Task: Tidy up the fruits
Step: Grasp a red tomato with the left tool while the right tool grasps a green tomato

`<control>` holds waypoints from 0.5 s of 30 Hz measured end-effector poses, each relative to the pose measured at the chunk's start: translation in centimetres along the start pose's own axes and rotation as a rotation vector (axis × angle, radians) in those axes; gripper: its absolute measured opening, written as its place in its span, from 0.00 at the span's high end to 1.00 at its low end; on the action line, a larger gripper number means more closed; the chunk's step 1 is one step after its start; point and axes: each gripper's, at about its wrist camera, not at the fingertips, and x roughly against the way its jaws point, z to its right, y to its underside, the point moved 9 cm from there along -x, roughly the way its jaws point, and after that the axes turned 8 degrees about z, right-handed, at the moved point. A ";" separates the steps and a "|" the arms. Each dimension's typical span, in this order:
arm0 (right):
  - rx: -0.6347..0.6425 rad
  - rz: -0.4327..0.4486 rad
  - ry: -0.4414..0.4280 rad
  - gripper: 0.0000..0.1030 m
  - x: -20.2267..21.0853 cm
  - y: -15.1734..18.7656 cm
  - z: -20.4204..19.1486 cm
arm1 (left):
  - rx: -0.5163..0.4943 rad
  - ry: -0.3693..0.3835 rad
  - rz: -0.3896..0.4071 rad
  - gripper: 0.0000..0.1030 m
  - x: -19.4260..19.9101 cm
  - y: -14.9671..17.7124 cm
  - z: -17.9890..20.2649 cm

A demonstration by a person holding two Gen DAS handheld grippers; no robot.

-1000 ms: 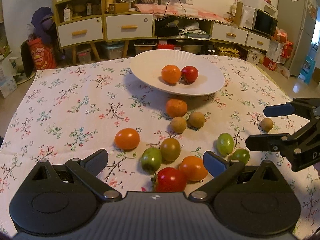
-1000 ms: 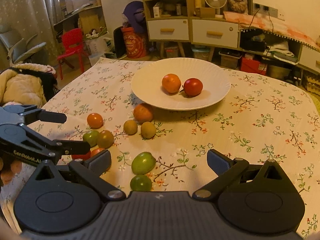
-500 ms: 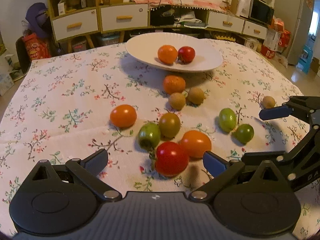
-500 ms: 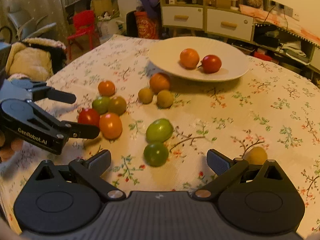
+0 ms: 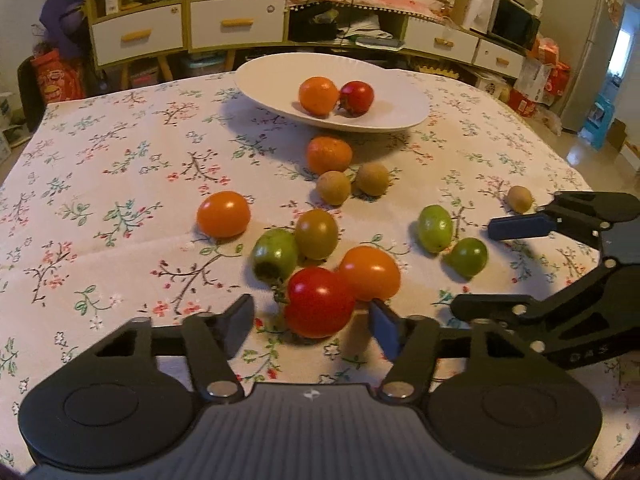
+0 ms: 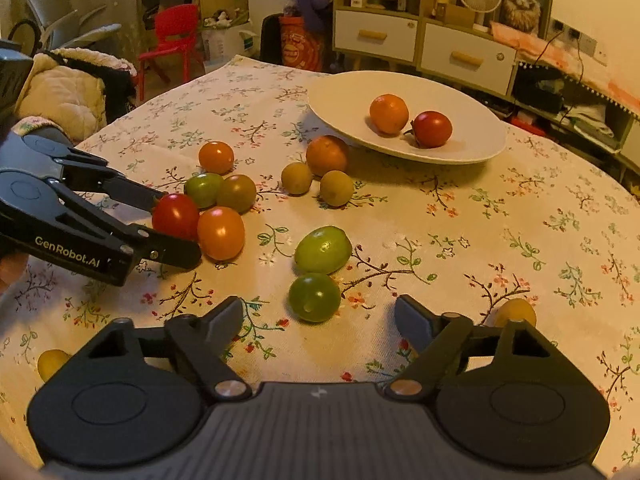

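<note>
Left hand-held gripper (image 5: 311,322) stands wide, its fingers flanking a glossy round red tomato (image 5: 319,302) without clamping it; contact at the blue pad appears possible but is unclear. Right hand-held gripper (image 6: 319,317) is also wide, empty, with a smooth green fruit (image 6: 314,297) just ahead. Both tomatoes lie on the floral cloth surface (image 5: 120,184), well short of the shallow white plate (image 5: 272,92), which carries a dimpled orange (image 5: 318,95) touching a red tomato.
</note>
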 end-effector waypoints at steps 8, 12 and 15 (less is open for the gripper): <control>0.021 0.001 -0.031 0.49 0.0 -0.3 -0.8 | -0.004 0.019 -0.004 0.59 0.2 -0.1 0.3; 0.015 0.004 -0.042 0.59 0.0 -0.4 -0.9 | -0.004 0.023 -0.005 0.59 0.3 -0.1 0.4; 0.016 0.005 -0.048 0.68 0.1 -0.6 -1.0 | -0.007 0.024 0.000 0.59 0.4 -0.2 0.5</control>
